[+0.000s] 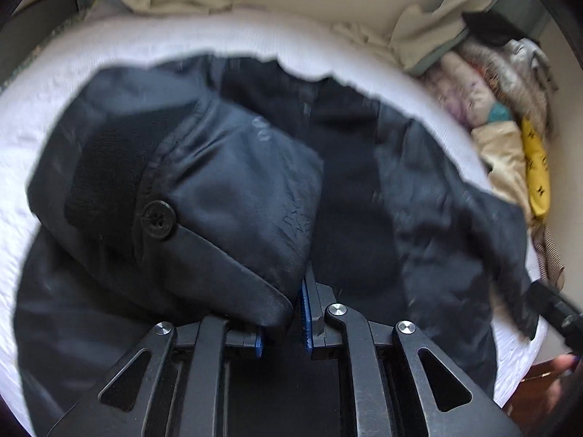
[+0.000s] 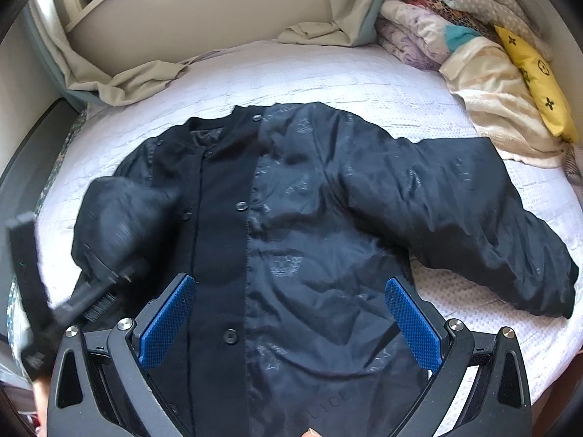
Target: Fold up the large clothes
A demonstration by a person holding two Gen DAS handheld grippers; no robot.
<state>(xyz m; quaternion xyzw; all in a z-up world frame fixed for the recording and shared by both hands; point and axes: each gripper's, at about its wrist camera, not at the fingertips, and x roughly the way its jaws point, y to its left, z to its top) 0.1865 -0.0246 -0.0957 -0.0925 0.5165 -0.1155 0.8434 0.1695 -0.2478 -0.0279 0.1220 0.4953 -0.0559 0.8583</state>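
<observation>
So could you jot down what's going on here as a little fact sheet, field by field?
garment: dark navy button-front jacket, spread on the bed
surface: white textured bedspread
left tongs: shut on the jacket's sleeve cuff, lifted over the body
right tongs: open, above the jacket front
other sleeve: lying out flat
nearby: pile of folded linens

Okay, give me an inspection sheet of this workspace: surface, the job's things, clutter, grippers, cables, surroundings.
Surface: bed with white textured cover.
Job's things: black jacket lies front up, buttoned; one sleeve spread out sideways, other sleeve cuff lifted over the body.
Clutter: pile of folded bedding, cream towel, yellow patterned cushion, crumpled beige sheet.
Grippers: left gripper shut on the sleeve cuff; right gripper open above the jacket hem.
Cables: nothing seen.
Surroundings: beige wall behind bed.
</observation>
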